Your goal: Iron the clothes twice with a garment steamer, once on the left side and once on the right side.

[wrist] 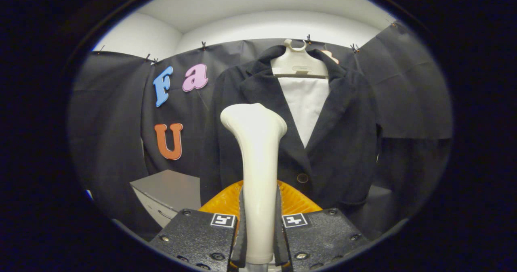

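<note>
Gripper view: the gripper (259, 227) is pinching the steamer (258, 175) by its handle, both fingers pressing on the white shaft from either side. The steamer is standing upright between the fingers, its flared head rising above them. An orange ribbed piece (295, 201) is showing just behind the handle, right above the fingers. Beyond the steamer a dark jacket (343, 143) is hanging on a white hanger (298, 64) against the booth wall, a white shirt (305, 106) showing inside the open collar, one button (302, 178) visible low on the front. The steamer head is overlapping the jacket's left half; cannot tell if touching. A grey cabinet (169, 191) is sitting beside the jacket, off to the side of the fingers.
</note>
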A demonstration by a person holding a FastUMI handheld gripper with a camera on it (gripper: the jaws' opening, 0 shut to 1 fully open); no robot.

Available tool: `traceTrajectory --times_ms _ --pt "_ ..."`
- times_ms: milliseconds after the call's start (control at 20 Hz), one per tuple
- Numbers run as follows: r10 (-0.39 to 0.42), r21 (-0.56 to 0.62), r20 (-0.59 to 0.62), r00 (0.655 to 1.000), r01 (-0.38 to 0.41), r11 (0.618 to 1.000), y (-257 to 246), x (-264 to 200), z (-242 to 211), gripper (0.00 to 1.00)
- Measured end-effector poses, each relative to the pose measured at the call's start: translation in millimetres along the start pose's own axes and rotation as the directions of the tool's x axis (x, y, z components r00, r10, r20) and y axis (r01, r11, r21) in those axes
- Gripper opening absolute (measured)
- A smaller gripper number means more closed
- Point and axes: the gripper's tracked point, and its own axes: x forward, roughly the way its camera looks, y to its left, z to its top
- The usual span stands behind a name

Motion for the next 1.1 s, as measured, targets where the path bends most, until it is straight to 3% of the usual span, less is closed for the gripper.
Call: traceTrajectory --times_ms 450,650,1100 --pt "-0.038 -0.014 -0.116 0.992 0.037 0.999 -14 -16 -69 0.29" --pt "-0.049 0.015 -0.22 0.974 0.053 0.998 -19 -23 -110 0.29" --pt "-0.066 0.011 -0.313 0.948 0.073 0.997 -20 -33 -163 0.29"
